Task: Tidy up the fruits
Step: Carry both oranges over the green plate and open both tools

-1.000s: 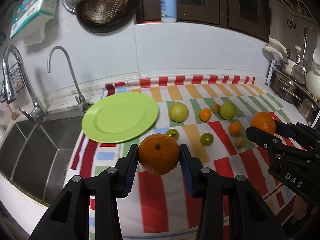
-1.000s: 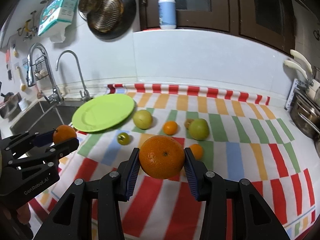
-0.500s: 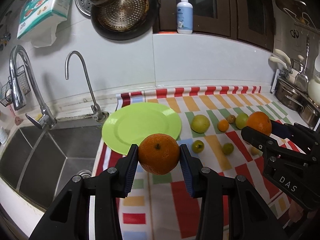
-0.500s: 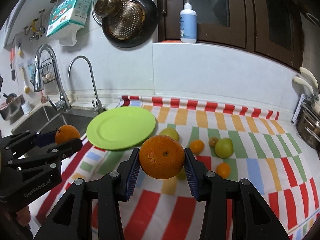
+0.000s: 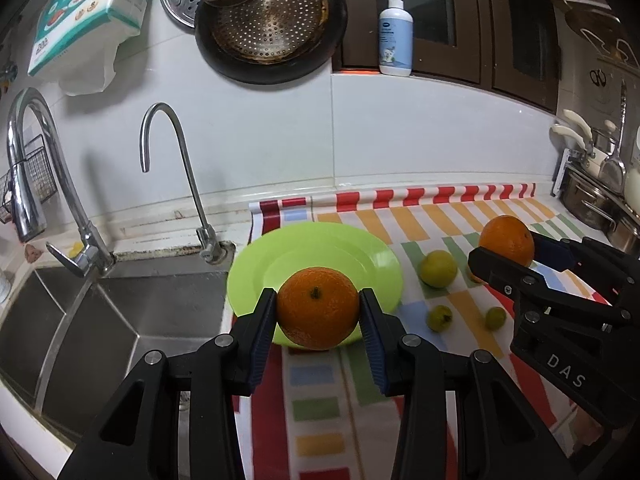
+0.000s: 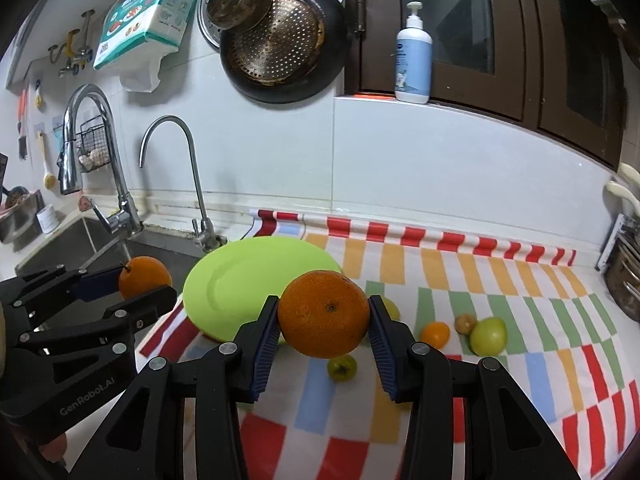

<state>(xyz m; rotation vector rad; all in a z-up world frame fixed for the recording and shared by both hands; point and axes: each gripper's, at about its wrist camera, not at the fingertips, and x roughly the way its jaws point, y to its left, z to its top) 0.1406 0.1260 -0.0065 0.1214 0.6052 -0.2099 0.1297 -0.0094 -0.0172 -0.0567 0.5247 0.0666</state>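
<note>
My left gripper [image 5: 318, 312] is shut on an orange [image 5: 318, 308], held above the near edge of the green plate [image 5: 352, 252]. My right gripper [image 6: 324, 316] is shut on a second orange [image 6: 324, 314], which hangs over the striped cloth [image 6: 520, 360] just right of the plate [image 6: 240, 276]. Each view catches the other gripper with its orange: the right one [image 5: 506, 240] at the right edge, the left one [image 6: 144, 276] at the left, near the sink. The plate holds no fruit.
Loose fruit lies on the cloth: a yellow-green fruit [image 5: 438, 268], small green ones [image 5: 440, 318] [image 5: 495, 317] [image 6: 342, 368], a small orange [image 6: 435, 334], a brownish one [image 6: 465, 323] and a green apple [image 6: 488, 336]. The steel sink [image 5: 80, 320] and taps [image 5: 176, 176] are at left, pots [image 5: 596, 208] at right.
Both grippers have carried their oranges left across the cloth toward the green plate and sink. The plate now sits right behind the left orange. Neither grip has changed.
</note>
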